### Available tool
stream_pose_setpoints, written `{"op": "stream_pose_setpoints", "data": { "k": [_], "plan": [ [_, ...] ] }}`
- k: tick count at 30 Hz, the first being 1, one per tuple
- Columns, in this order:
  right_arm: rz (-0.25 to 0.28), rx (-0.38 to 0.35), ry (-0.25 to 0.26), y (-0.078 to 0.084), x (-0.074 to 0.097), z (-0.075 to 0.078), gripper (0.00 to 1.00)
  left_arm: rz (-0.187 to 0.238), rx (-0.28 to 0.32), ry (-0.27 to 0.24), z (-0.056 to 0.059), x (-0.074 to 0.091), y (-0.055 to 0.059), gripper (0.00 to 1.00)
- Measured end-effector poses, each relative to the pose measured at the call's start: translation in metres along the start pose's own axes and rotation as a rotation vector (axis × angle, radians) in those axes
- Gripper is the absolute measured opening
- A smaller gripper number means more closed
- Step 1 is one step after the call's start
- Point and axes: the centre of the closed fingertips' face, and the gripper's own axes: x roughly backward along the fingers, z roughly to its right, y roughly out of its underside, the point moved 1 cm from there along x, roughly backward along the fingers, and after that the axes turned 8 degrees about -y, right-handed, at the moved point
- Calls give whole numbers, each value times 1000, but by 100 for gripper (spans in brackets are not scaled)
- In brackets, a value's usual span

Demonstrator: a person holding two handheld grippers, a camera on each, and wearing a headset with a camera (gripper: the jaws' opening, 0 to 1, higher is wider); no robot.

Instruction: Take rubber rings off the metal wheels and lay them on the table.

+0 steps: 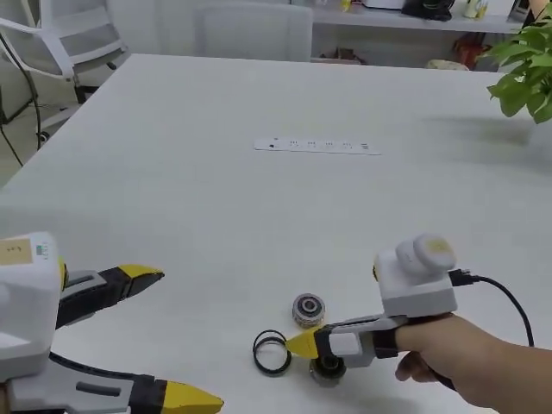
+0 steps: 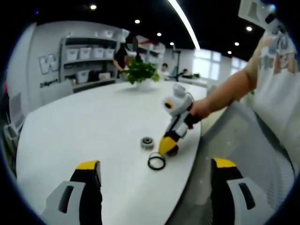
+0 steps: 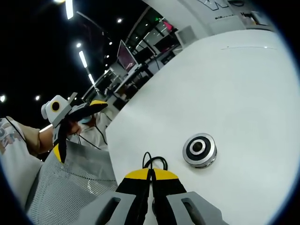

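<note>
Beside the bare wheel (image 1: pixel 308 308), rings (image 1: pixel 271 352) already lie on the table (image 1: pixel 259 216); right gripper (image 1: pixel 298 345) jaws pressed together, left gripper (image 1: pixel 178 338) jaws spread; second wheel (image 1: pixel 328 371) seemingly pending.

A metal wheel (image 1: pixel 308 307) is seen on the white bench (image 1: pixel 259 216). Just below it, the right tool (image 1: pixel 293 345) is held with jaws closed, its tip at the black rubber rings (image 1: pixel 271 353). A second wheel (image 1: pixel 328 370) is partly covered by that tool. Well left of the metal wheel, the left tool (image 1: pixel 185 338) is held with jaws apart.
</note>
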Motion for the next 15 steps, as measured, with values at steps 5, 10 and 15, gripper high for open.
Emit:
{"op": "stream_pose_setpoints", "data": {
  "k": [5,10,15],
  "plan": [
    [-6,14,9,0,0,1,0,0,1,2,1,0,0,98],
    [-15,35,18,0,0,1,0,-4,1,3,1,1,1,98],
    [-26,61,26,0,-1,1,0,-5,2,1,0,1,1,98]
  ]
}}
